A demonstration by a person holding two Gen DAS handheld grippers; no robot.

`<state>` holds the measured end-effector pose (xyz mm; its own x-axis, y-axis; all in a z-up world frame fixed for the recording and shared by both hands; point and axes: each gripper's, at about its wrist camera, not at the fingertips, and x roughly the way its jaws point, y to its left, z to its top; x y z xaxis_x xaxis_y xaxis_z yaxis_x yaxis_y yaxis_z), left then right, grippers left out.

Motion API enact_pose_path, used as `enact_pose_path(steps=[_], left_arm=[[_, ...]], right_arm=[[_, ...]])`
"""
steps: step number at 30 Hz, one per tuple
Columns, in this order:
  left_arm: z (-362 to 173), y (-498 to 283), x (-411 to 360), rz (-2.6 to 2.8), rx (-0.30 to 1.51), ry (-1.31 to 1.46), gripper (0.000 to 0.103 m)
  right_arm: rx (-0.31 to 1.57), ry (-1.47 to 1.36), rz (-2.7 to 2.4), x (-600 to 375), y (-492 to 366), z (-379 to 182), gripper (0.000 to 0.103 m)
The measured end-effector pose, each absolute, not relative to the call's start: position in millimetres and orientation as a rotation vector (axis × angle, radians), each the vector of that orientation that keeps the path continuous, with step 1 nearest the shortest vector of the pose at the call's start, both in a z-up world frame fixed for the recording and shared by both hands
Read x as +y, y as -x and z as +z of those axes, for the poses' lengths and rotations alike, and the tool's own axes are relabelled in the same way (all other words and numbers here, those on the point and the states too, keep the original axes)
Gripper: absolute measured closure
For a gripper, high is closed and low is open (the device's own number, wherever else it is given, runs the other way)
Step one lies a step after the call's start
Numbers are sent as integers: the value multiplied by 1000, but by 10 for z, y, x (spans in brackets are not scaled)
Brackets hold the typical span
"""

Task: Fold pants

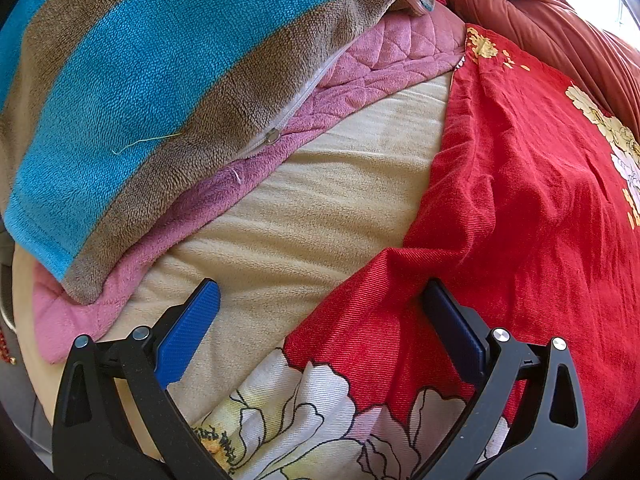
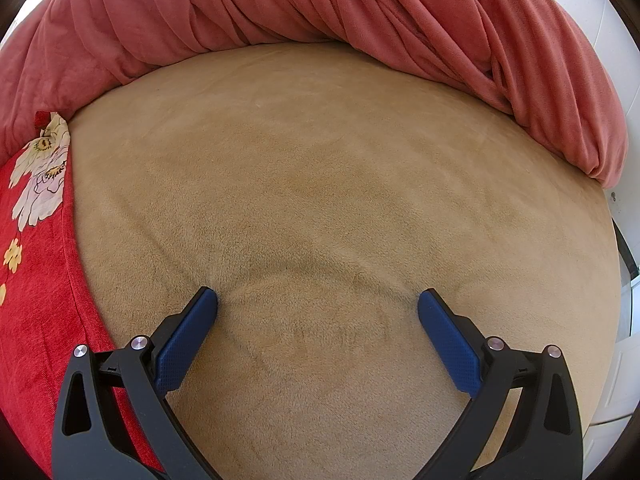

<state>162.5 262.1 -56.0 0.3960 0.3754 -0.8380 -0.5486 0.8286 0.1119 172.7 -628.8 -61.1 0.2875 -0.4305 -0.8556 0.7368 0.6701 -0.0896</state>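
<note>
Pants (image 1: 500, 208) of red ribbed cloth printed with pale flowers lie rumpled on the tan bed (image 1: 320, 208), filling the right of the left wrist view and the left edge of the right wrist view. Left tongs (image 1: 320, 296) are released, one finger over the red cloth. Right tongs (image 2: 318, 300) are released too, gaping above bare tan bedcover, a salmon blanket (image 2: 280, 8) bunched along the far side.

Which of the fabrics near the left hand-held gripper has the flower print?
The red fabric lying under the open left hand-held gripper: it carries white and yellow flowers. The striped pillow, pink quilted piece and beige blanket have none.
</note>
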Motion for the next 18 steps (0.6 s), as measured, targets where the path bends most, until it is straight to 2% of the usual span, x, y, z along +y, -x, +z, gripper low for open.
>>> enact_pose_path(steps=[18], left_arm=[[-557, -1618, 2622, 589, 1004, 196, 8]], right_arm=[[1007, -354, -801, -6291, -1726, -613, 4]])
